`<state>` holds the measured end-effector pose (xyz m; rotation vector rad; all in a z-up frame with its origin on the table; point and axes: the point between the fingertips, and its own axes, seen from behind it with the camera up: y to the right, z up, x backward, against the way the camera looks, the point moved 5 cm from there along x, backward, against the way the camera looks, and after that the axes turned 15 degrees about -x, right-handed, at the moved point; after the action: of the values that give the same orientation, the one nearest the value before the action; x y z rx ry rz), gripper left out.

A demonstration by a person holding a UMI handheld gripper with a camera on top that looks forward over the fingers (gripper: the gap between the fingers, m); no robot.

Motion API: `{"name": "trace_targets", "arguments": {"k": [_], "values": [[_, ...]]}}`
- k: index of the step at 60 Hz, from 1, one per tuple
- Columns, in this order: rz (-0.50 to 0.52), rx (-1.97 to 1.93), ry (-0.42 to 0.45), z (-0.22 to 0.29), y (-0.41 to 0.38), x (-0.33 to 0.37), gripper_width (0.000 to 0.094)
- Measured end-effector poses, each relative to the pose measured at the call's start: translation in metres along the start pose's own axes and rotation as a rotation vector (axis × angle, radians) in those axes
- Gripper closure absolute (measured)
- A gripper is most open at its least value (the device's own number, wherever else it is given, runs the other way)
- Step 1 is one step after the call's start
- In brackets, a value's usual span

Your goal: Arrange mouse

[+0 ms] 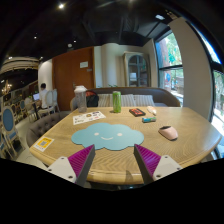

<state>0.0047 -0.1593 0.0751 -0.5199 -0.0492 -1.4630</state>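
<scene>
Pinkish-beige and rounded, the small computer mouse (168,132) lay on the right part of the round wooden table (60,155), well apart from the gripper (114,160) and beyond its right finger; its buttons and any cord were too small to make out. The gripper's two fingers stood apart with nothing between them, their magenta pads (82,159) facing each other above the table's near edge. Just ahead of the fingers lay a light blue cloud-shaped mat (108,137), the mouse off it to the right. Farther back stood an upright green cylindrical container (116,101), with a printed white sheet (88,117) to its left and a dark reddish flat object (137,112) and a small teal object (148,120) to its right, neither clear enough to identify. A yellow card (43,143) lay near the left edge. Beyond the table ran a grey sofa (135,99).
</scene>
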Motion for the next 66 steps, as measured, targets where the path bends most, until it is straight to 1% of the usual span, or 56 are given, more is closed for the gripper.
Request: {"name": "trace_targets", "arguments": {"k": [7, 10, 14, 15, 18, 19, 24, 25, 38, 42, 46, 54, 60, 62, 66], "values": [[-0.008, -0.006, 0.008, 0.001, 0.006, 0.000, 0.0127], [-0.013, -0.007, 0.005, 0.010, 0.023, 0.011, 0.0120], [-0.036, -0.012, 0.006, 0.012, 0.037, 0.009, 0.0121], [-0.044, -0.013, 0.011, 0.006, 0.035, 0.000, 0.0119], [-0.069, -0.012, 0.016, 0.009, 0.048, -0.003, 0.0120], [-0.072, -0.011, 0.013, 0.017, 0.064, 0.004, 0.0118], [-0.124, -0.010, 0.025, 0.027, 0.094, -0.001, 0.0121], [-0.140, -0.010, 0.031, 0.022, 0.090, -0.008, 0.0122], [-0.295, 0.040, 0.036, 0.059, 0.192, -0.024, 0.0128], [-0.312, 0.033, 0.019, 0.065, 0.213, -0.035, 0.0125], [-0.312, 0.018, -0.016, 0.065, 0.228, -0.047, 0.0129], [-0.300, 0.043, -0.075, 0.066, 0.243, -0.076, 0.0135], [-0.317, 0.062, -0.122, 0.061, 0.254, -0.091, 0.0139], [-0.309, 0.056, -0.114, 0.065, 0.254, -0.094, 0.0147], [-0.323, 0.030, -0.130, 0.068, 0.262, -0.105, 0.0143]]}}
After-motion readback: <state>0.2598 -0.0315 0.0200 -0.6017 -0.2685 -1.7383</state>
